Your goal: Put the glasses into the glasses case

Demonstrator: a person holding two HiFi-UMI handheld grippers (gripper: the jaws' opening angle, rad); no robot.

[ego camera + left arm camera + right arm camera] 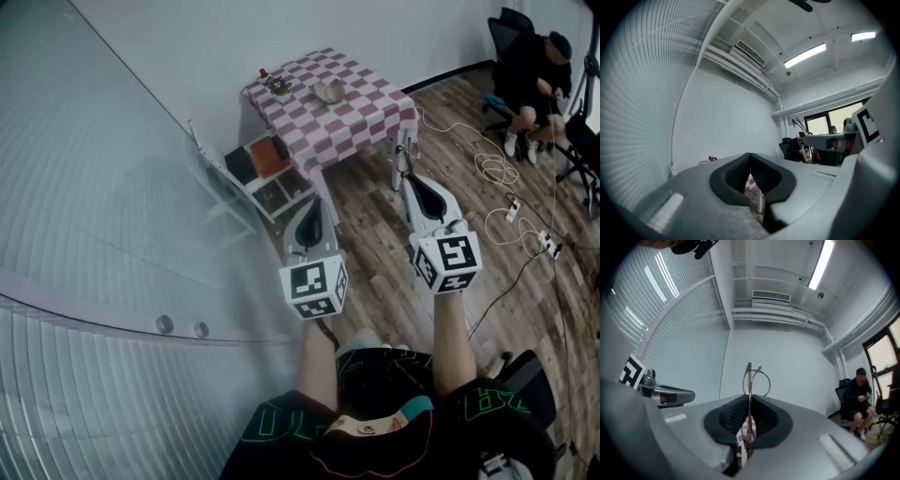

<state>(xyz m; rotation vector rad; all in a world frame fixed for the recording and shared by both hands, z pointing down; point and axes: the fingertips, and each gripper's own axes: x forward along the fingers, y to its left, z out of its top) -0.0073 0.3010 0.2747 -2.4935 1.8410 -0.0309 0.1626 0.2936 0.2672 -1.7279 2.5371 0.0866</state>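
So both tongs are held out level, side by side, aimed at a little table (375,117) with a red-and-white checked cloth. The right gripper (749,399) is clenched on the glasses (749,376). In the right gripper view the thin wire frame stands edge-on between the pads, with a loop sticking up past the tips. The left gripper (750,157) is clenched too but has nothing in it; its tips meet, and you can see a bit of checked cloth through the gap below them. What looks like the glasses case (328,91), a pale shell-shaped thing, sits near the middle of the table toward the far edge. Some small colourful bits (274,84) are at the far left corner. The near edge and right side of the cloth are bare. A white rack (258,173) stands tight against the table's left near corner, just ahead of the left gripper. Further left, a curved slatted wall (84,187) boxes that side in. Bare wood floor (366,202) shows between the tongs and the table. Off to the right, cables (497,169) snake across the boards, and a seated person (534,75) is well apart in the far corner.
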